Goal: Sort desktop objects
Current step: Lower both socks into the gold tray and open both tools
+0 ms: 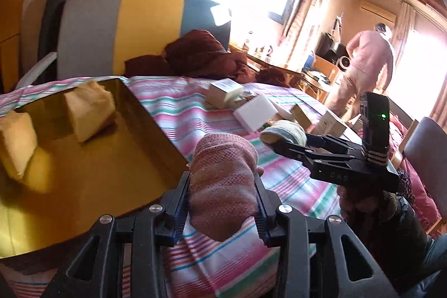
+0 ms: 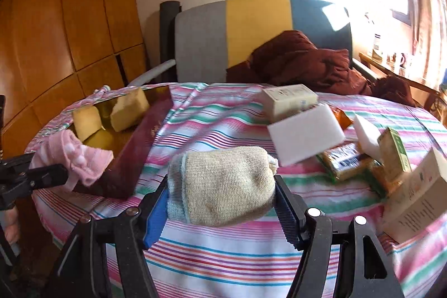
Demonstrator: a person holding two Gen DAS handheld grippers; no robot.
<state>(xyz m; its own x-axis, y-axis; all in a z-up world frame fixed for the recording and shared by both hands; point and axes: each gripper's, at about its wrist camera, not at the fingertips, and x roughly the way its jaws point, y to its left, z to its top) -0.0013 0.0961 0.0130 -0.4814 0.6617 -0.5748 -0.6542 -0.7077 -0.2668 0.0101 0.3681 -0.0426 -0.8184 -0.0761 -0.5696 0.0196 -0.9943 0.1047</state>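
Observation:
In the left wrist view my left gripper (image 1: 222, 180) is shut on a rolled pink sock (image 1: 223, 186), held just off the right edge of a gold-lined tray (image 1: 83, 172). Two yellow sponges (image 1: 89, 111) lie in that tray. My right gripper (image 2: 222, 185) is shut on a rolled cream sock (image 2: 223, 186) above the striped tablecloth (image 2: 223, 256). From the right wrist, the left gripper (image 2: 60, 172) shows at the left with the pink sock (image 2: 75, 158) against the tray's maroon wall (image 2: 139, 152). The right gripper (image 1: 276, 143) with the cream sock (image 1: 285, 130) also appears in the left wrist view.
White foam blocks (image 2: 304, 136), a pale box (image 2: 290, 98), snack packets (image 2: 343, 158) and a tall carton (image 2: 413, 200) crowd the table's right half. A grey, yellow and blue chair (image 2: 251, 32) with a dark red garment (image 2: 307, 60) stands behind. A person (image 1: 368, 55) stands by the far window.

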